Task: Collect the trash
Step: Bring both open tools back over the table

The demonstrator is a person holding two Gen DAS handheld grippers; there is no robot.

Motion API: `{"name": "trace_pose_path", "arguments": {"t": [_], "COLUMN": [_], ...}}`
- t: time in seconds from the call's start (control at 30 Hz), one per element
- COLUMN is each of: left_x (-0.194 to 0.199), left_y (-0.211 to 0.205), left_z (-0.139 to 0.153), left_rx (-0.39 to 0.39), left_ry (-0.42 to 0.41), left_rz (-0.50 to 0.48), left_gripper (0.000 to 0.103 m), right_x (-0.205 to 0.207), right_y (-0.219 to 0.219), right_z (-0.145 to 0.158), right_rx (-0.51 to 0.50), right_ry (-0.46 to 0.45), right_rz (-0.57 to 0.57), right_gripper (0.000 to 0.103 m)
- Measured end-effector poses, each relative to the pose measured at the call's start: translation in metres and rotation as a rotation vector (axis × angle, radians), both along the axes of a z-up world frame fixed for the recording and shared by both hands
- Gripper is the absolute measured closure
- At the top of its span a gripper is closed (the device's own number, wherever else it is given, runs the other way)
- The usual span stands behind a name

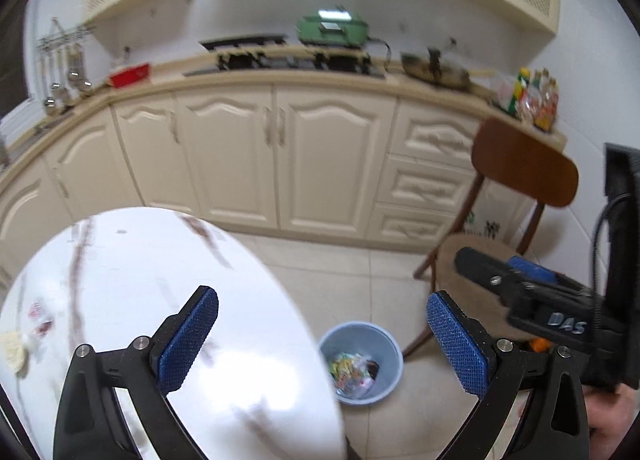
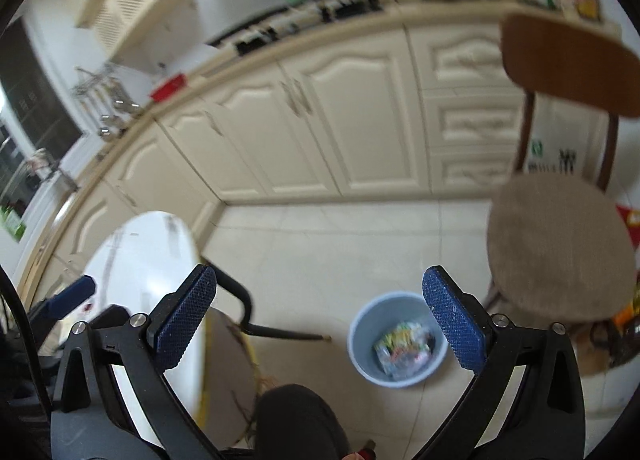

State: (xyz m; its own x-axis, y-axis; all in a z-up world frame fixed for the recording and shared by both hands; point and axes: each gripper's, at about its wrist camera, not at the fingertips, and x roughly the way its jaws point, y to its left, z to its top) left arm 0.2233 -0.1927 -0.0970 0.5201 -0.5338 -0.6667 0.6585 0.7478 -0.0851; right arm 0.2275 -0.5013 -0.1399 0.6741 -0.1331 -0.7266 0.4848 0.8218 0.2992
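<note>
A light blue bin (image 1: pixel 360 364) stands on the tiled floor beside the round white table (image 1: pixel 160 280), with colourful wrappers (image 1: pixel 352 374) lying inside it. My left gripper (image 1: pixel 322 296) hangs open and empty above the table edge and the bin. The right gripper (image 1: pixel 500 264) shows at the right of the left wrist view, above the chair seat. In the right wrist view my right gripper (image 2: pixel 320 272) is open and empty, high over the bin (image 2: pixel 396 340) and its wrappers (image 2: pixel 404 350). Scraps of trash (image 1: pixel 24 336) lie at the table's left edge.
A brown wooden chair (image 2: pixel 560 244) with a padded seat stands right of the bin. Cream kitchen cabinets (image 1: pixel 280 156) run along the back, with a stove and a green appliance (image 1: pixel 332 30) on the counter. A person's knee (image 2: pixel 296 420) is below, beside a stool (image 2: pixel 228 360).
</note>
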Motion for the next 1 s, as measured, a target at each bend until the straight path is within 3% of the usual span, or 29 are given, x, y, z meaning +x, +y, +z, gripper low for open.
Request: {"name": "trace_pose_path", "arguments": {"t": [0.3,0.57,0.73,1.0], "left_x": [-0.052,-0.117,-0.161,-0.209], "left_y": [0.138,0.238,0.277,0.305], "left_z": [0.033,0.050,0.051,0.048], "left_rx": [-0.090,-0.100,-0.102,-0.100], "left_ry": [-0.099,-0.192,-0.232,-0.238], "left_rz": [0.183,0.368,0.485,0.604], "left_gripper": [0.001,0.001,0.001,0.001], "right_x": [0.013,0.022,0.026,0.032], "right_y": [0.110,0.201,0.253,0.317], "right_z": [0.078,0.107,0.118,0.125], "right_rx": [-0.139,-0.196,-0.223,-0.272], "right_ry": [-0.133,-0.199,-0.234,-0.260], "right_rz": [0.173,0.333,0.421,0.539], "right_gripper": [0.000,0.000,0.000,0.000]}}
